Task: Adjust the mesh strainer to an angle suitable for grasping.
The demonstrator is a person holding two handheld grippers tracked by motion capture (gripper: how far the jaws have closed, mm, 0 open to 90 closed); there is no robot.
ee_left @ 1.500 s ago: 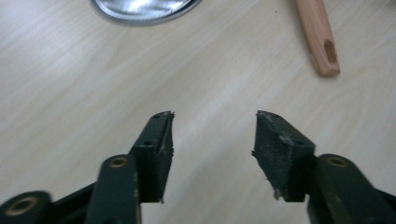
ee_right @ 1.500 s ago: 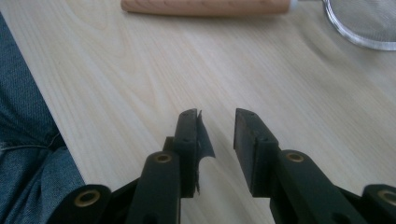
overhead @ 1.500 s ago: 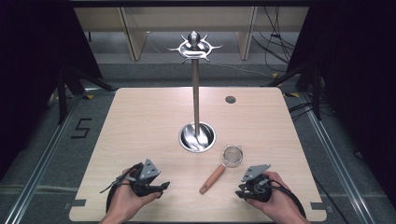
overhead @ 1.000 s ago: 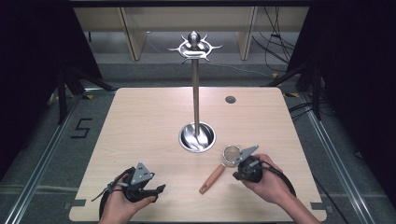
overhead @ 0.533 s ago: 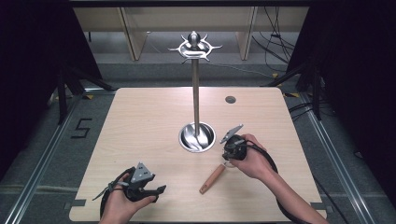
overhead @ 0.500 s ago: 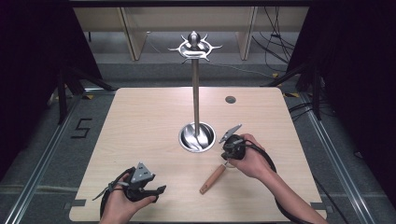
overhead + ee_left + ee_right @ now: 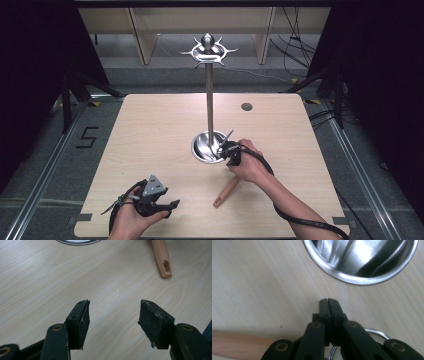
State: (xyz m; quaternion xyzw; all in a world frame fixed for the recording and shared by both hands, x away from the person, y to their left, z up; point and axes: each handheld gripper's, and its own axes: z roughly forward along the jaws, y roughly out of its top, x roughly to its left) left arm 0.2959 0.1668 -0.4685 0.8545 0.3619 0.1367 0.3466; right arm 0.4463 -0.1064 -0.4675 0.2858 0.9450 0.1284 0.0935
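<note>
A steel stand has a round dish base (image 7: 204, 148) and a tall pole with a ring of hooks on top (image 7: 209, 50). A small strainer lies right of the base. Its wooden handle (image 7: 226, 192) points toward the front edge, and my right hand covers its mesh head. My right gripper (image 7: 225, 149) is shut with nothing in it, tips just short of the base rim (image 7: 362, 277). The strainer's steel rim (image 7: 375, 333) and handle (image 7: 234, 346) lie under that gripper. My left gripper (image 7: 172, 206) rests near the front edge, open (image 7: 113, 320) and holding nothing, with the handle's end (image 7: 162, 260) ahead of it.
A dark round hole (image 7: 246, 106) sits in the wooden table (image 7: 150, 130) at the back right. Black cables trail from both grippers. Beyond the table's edges lie dark floor and metal rails.
My right hand has moved from the front right, forward and left over the strainer's head, to the stand's base. Its jaws stayed shut. The left gripper has kept still.
</note>
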